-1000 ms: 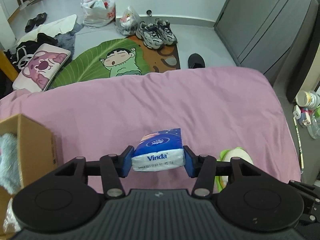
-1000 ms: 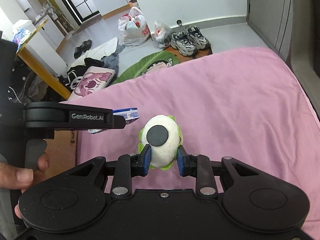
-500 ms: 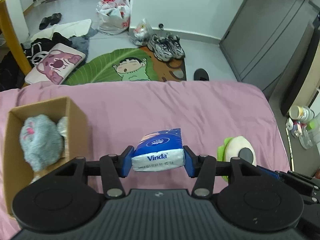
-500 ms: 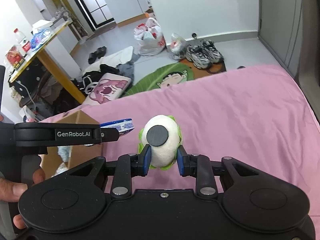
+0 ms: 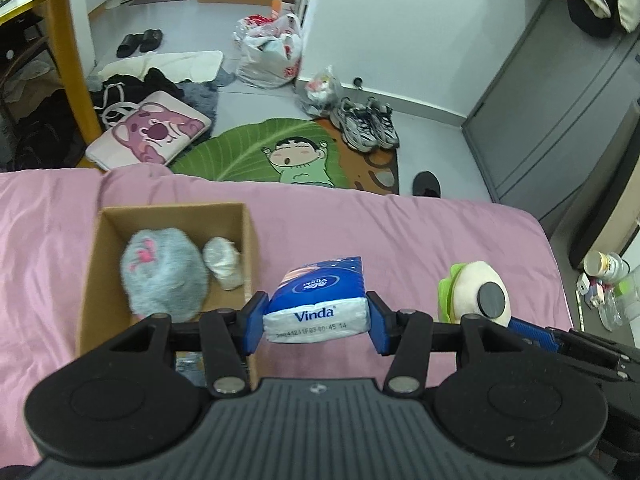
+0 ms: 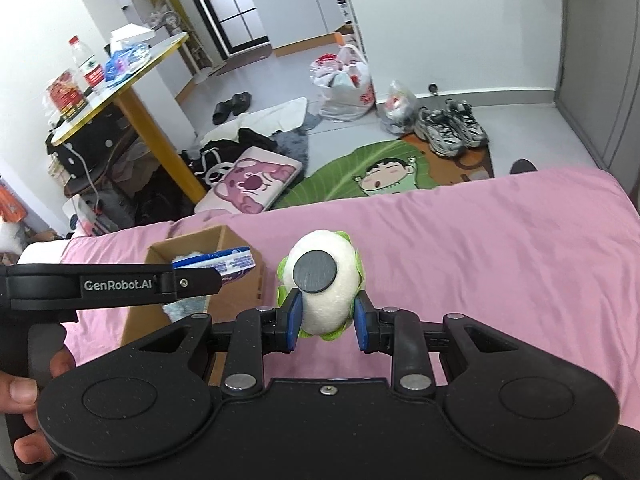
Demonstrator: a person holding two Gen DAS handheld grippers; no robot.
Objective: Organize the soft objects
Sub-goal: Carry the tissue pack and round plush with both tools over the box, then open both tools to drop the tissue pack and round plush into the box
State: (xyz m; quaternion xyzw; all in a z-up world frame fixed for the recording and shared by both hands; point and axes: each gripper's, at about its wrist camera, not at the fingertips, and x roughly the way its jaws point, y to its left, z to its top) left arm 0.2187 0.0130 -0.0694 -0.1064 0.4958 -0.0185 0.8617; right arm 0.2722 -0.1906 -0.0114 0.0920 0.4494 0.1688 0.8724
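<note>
My left gripper [image 5: 316, 318] is shut on a blue and white Vinda tissue pack [image 5: 318, 300], held above the pink bed just right of a cardboard box [image 5: 250, 240]. Inside the box lie a grey fluffy plush [image 5: 164, 276] and a small white bundle [image 5: 224, 262]. My right gripper [image 6: 326, 318] is shut on a white and green plush [image 6: 328, 280] with a dark round patch, also held over the bed. That plush [image 5: 476, 294] shows at the right of the left wrist view. The tissue pack [image 6: 224, 262] and the box [image 6: 236, 240] appear left of the plush in the right wrist view.
The pink bed cover [image 5: 400, 232] spreads all around the box. Beyond the bed's far edge are a green cartoon rug [image 5: 280, 148], sneakers [image 5: 368, 128], bags and a pink cushion [image 5: 152, 136]. A grey cabinet [image 5: 552, 120] stands right. A person's hand [image 6: 24, 392] holds the left gripper.
Both grippers rose and swung left with their loads. The cardboard box, cut off at the left edge a second ago, now lies fully in view just left of the tissue pack.
</note>
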